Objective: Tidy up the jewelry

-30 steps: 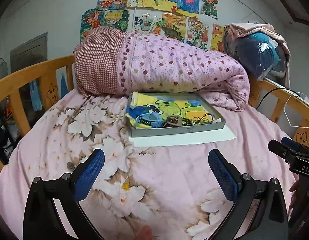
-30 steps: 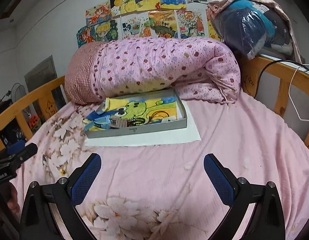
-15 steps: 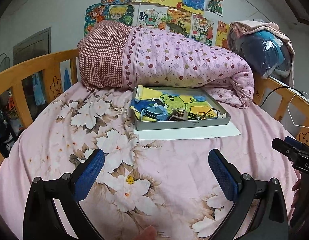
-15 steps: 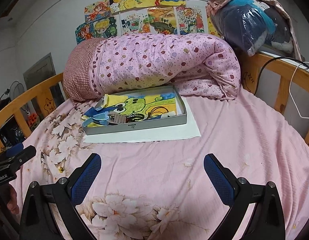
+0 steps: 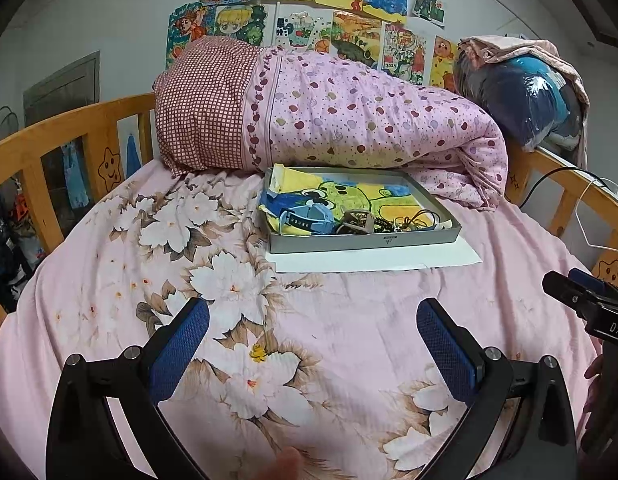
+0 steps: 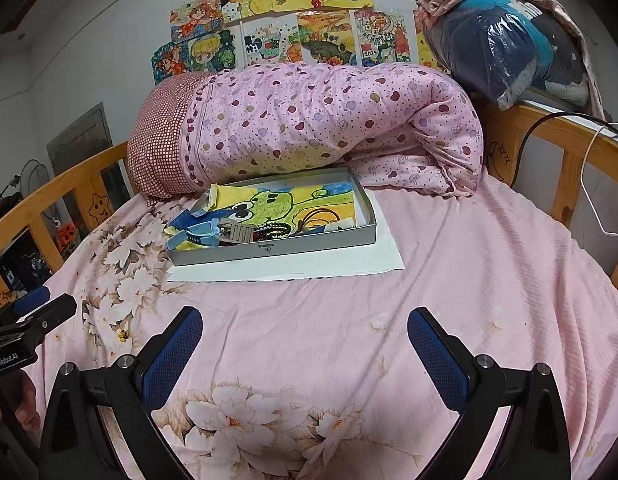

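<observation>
A shallow grey tray (image 5: 361, 241) (image 6: 269, 249) stands on a white sheet of paper (image 5: 373, 261) (image 6: 293, 266) on the bed. Its floor is lined with a yellow cartoon picture. At its front lie a blue watch (image 5: 307, 218) (image 6: 197, 232), a beige strap (image 5: 359, 220) (image 6: 237, 232), dark beads (image 6: 275, 232) and thin cords (image 5: 415, 220). My left gripper (image 5: 313, 316) is open and empty, above the bedsheet short of the tray. My right gripper (image 6: 305, 326) is open and empty too, also short of the tray.
A rolled pink quilt (image 5: 349, 120) (image 6: 329, 120) lies right behind the tray. Wooden bed rails (image 5: 49, 148) (image 6: 569, 140) run along both sides. A bagged blue bundle (image 6: 509, 40) sits on the right rail. The pink floral bedsheet (image 5: 309, 340) spreads under both grippers.
Both grippers have moved closer to the tray, which now looks larger. In the left wrist view it has shifted right. Both stay open.
</observation>
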### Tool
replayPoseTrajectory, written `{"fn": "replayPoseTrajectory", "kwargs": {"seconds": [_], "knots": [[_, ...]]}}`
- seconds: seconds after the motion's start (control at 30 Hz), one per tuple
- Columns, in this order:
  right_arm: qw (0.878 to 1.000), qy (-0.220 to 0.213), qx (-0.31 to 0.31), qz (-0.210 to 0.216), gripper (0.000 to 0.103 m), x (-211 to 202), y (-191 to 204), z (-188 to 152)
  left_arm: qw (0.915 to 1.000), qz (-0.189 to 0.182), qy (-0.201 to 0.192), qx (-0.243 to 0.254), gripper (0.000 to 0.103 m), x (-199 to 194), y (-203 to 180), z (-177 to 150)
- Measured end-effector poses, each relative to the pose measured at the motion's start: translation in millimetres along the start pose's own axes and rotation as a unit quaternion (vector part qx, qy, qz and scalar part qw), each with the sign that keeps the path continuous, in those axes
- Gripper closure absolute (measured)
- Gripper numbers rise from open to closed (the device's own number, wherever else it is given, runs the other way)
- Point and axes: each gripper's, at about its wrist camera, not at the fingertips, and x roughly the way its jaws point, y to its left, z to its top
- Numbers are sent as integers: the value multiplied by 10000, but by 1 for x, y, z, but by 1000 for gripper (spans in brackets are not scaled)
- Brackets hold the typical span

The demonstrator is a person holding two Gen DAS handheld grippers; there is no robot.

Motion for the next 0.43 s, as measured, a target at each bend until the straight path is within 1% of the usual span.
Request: {"fn": "replayPoseTrajectory", "kwargs": {"seconds": [0.13,0.43], "knots": [[10000,32,3,-11,0,1,1,-3,9999,-119,115,-33,1,2,0,-1],[10000,87,8,-13,0,4,3,-6,9999,-29,164,0,1,5,0,-5]]}}
